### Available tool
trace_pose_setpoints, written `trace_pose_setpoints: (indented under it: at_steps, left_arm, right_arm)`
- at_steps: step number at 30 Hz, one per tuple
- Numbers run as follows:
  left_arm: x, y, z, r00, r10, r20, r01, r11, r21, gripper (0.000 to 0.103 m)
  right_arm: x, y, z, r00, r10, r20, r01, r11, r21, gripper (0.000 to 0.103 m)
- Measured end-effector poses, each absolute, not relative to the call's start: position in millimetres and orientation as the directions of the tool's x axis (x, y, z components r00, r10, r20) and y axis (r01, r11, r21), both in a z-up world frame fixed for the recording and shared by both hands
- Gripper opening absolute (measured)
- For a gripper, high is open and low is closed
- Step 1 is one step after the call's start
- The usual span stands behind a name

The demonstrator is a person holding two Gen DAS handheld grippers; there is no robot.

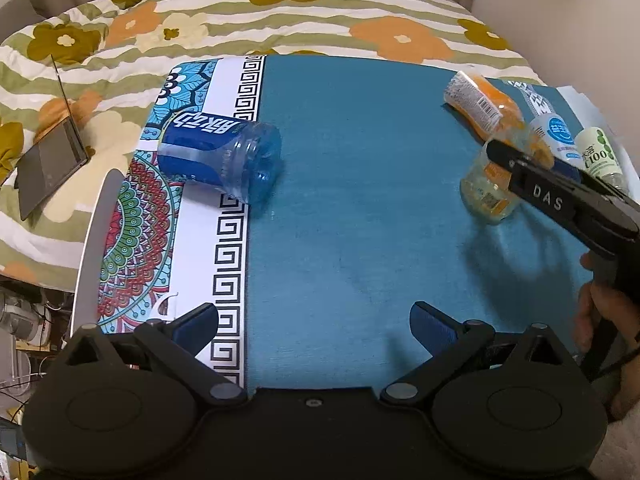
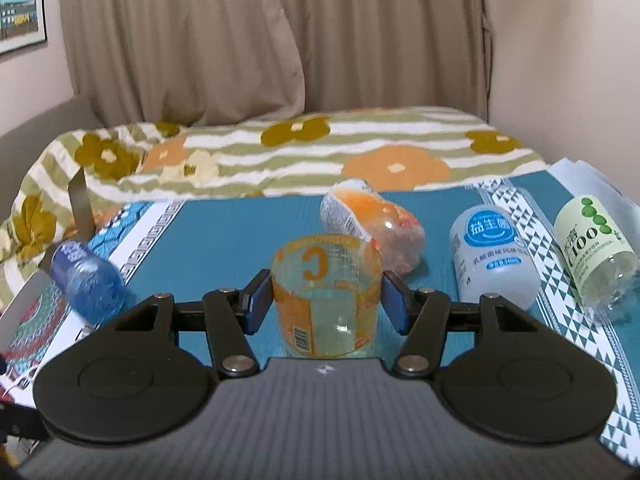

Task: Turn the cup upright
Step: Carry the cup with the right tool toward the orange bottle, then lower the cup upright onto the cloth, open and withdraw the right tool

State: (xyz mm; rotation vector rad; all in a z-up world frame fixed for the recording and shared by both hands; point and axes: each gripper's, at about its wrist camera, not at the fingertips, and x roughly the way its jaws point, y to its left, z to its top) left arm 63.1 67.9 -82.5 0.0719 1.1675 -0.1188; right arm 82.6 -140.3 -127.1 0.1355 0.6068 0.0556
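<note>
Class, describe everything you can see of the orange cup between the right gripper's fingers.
The orange cup looks like clear thin plastic, a cut-off bottle with an orange-and-yellow label, a barcode and a mirrored "C". It stands upright, open rim up, empty as far as shows, over the teal mat. The right gripper is closed on its sides, blue pads pressing left and right. An orange bottle lies just behind it; contact between them cannot be told.
</note>
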Motion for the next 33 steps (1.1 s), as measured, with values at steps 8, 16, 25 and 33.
trace_pose_setpoints:
  at_steps: [8, 16, 25, 33]
  left_arm:
    - [63, 62, -82, 0.388, -0.077, -0.919, 0.108, 0.993, -0.037, 0.103]
    - [58, 58, -82, 0.394, -0.067, -0.917, 0.078, 0.996, -0.039, 0.103]
    - [47, 49, -72, 0.420, -0.032, -0.907, 0.049, 0.999, -0.013, 0.103]
    - [35, 30, -26, 0.511, -0.010, -0.859, 0.075, 0.997, 0.033, 0.103]
  right_arm:
    - [89, -142, -119, 0.762, 0.118, -0.636, -0.044, 0.991, 0.130, 0.073]
    - [95, -148, -116, 0.734, 0.149, -0.663, -0.061, 0.986, 0.154, 0.075]
    - [93, -159, -105, 0.692, 0.218, -0.688, -0.111, 0.974, 0.198, 0.103]
    - [64, -181, -44, 0.627, 0.202, -0.752, -0.131, 0.979, 0.153, 0.103]
